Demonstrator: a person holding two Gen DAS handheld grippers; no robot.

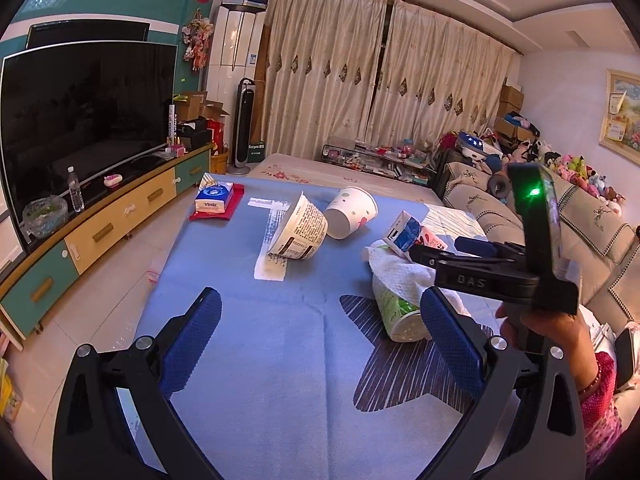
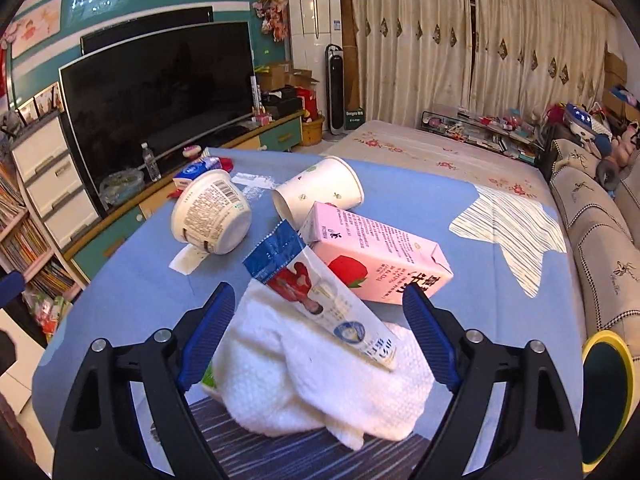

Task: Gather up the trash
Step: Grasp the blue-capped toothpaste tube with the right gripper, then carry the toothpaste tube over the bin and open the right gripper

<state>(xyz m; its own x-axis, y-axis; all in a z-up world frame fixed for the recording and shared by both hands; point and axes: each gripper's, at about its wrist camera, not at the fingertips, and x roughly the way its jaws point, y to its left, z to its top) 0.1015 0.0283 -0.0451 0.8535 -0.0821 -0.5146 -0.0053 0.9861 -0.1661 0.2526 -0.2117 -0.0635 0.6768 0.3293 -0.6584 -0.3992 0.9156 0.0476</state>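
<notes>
blue cloth (image 1: 248,320) bears "vinda" tissue pack (image 1: 214,197).

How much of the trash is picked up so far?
Nothing looks collected yet. The yogurt tub, paper cup, pink milk carton, wrapper and white paper towel all lie on the blue cloth. The open right gripper straddles the towel pile; the left gripper is open, empty.

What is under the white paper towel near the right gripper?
The white paper towel drapes over a green-printed cup lying on its side on the blue cloth; its base shows. A blue-topped wrapper lies on the towel. The cup's mouth is covered.
</notes>
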